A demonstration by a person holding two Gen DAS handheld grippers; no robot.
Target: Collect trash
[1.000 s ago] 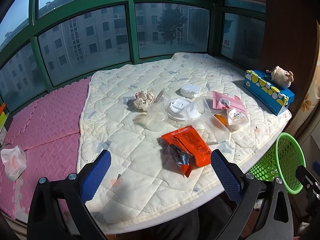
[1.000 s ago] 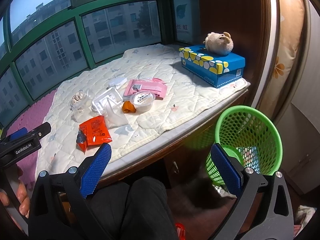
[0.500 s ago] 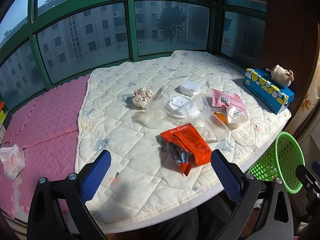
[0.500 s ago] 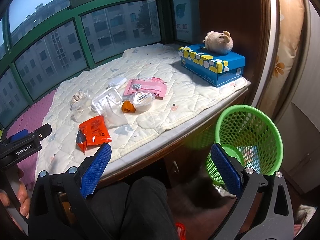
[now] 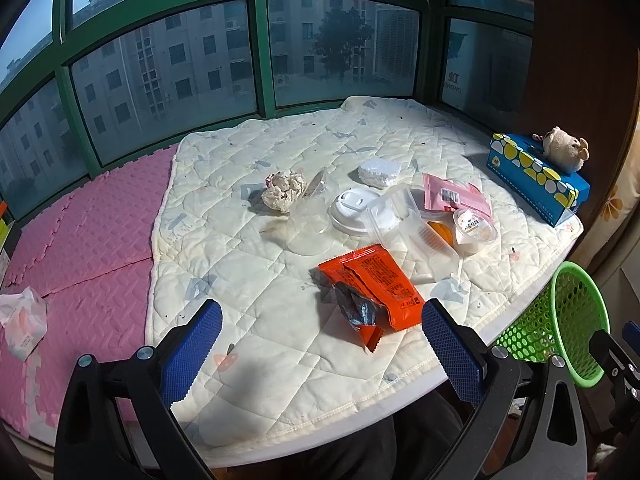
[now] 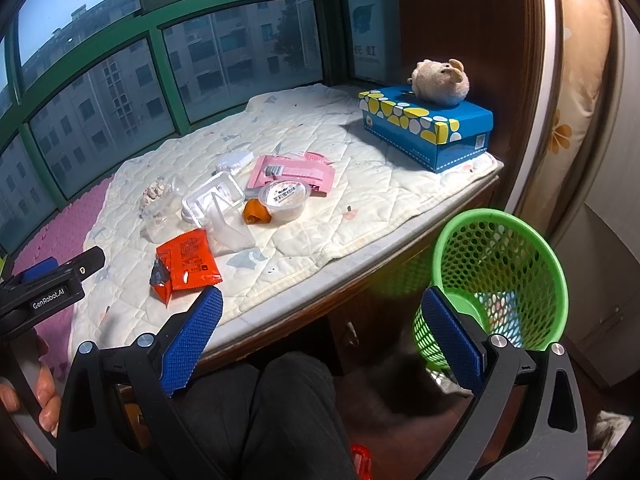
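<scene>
Trash lies on a white quilt [image 5: 248,280]: an orange snack wrapper [image 5: 372,284] [image 6: 188,262], a crumpled paper ball [image 5: 283,190], a clear cup [image 5: 310,226], a white lid [image 5: 354,210], a clear clamshell box [image 5: 412,236], a pudding cup [image 5: 474,230] [image 6: 283,200] and a pink packet [image 5: 456,196] [image 6: 292,172]. A green mesh basket [image 5: 576,320] [image 6: 496,276] stands on the floor at the right. My left gripper [image 5: 320,344] is open and empty, just short of the orange wrapper. My right gripper [image 6: 320,336] is open and empty, below the bed edge, left of the basket.
A blue spotted tissue box [image 5: 536,178] [image 6: 428,124] with a plush toy [image 6: 440,82] sits at the far right corner. Pink foam mats [image 5: 80,232] lie left of the quilt, with a tissue pack [image 5: 22,320]. Green-framed windows close the back. My legs [image 6: 280,420] are below.
The left gripper has drifted slightly forward and left over the quilt. The right gripper has barely moved. Both stay open.
</scene>
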